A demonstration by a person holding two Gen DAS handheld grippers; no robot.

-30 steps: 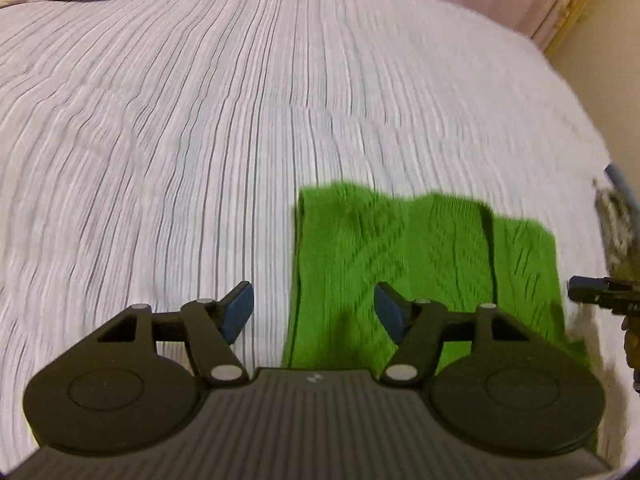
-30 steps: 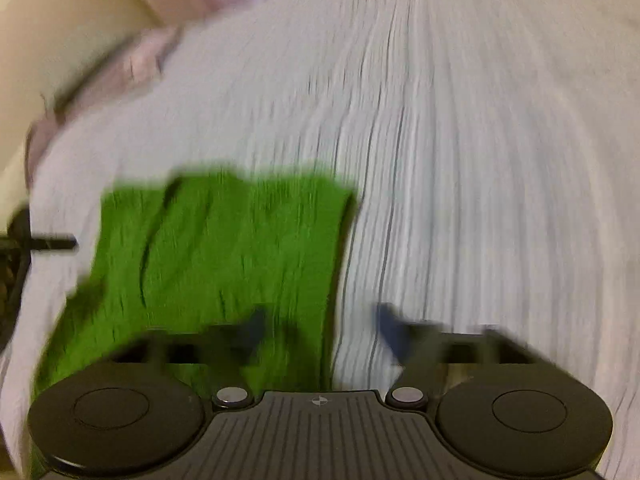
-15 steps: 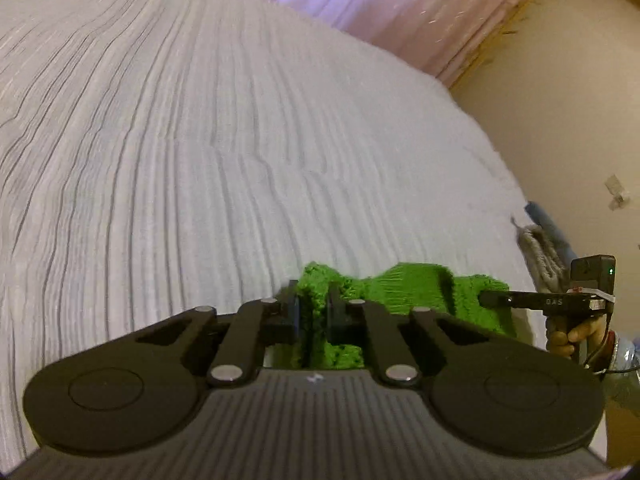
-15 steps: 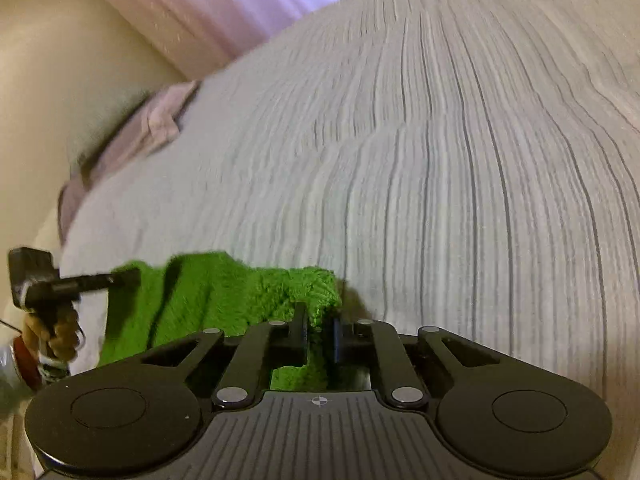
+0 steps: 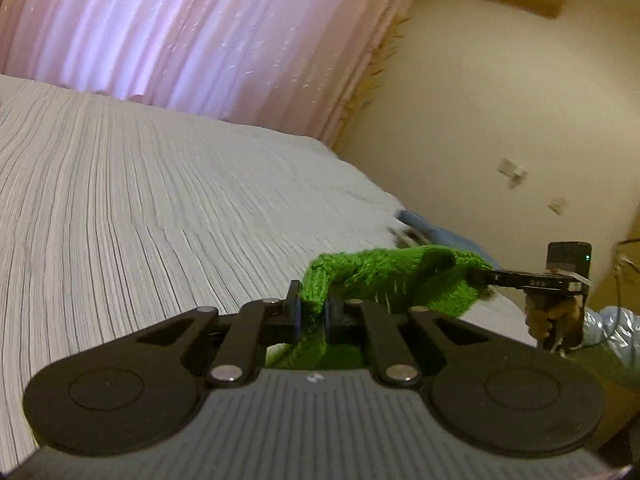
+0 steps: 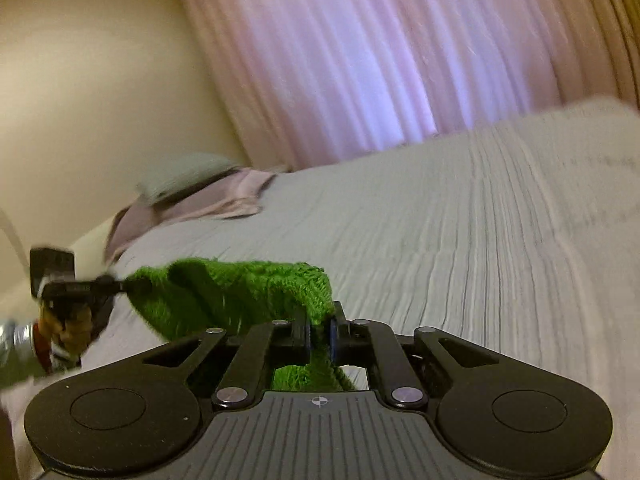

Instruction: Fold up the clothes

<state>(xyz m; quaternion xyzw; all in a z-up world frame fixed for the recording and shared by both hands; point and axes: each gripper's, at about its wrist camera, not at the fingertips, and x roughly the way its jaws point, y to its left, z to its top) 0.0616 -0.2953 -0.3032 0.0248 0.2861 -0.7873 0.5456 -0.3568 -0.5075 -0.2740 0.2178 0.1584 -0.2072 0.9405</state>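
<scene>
A bright green knitted garment hangs stretched between my two grippers, lifted off the grey striped bed. My left gripper is shut on one corner of it, the knit pinched between the blue pads. Far right in the same view, my right gripper grips the other corner, a hand behind it. In the right wrist view my right gripper is shut on the green garment, and my left gripper holds the far end at the left. The cloth's lower part is hidden under the gripper bodies.
Pink curtains hang behind the bed, beside a cream wall. A pale blue cloth lies at the bed's right edge. In the right wrist view a pillow and a mauve cloth lie at the bed's far left.
Both grippers were open over the flat green garment, then shut on its near corners. They have since lifted it off the bed and tilted upward toward the curtains.
</scene>
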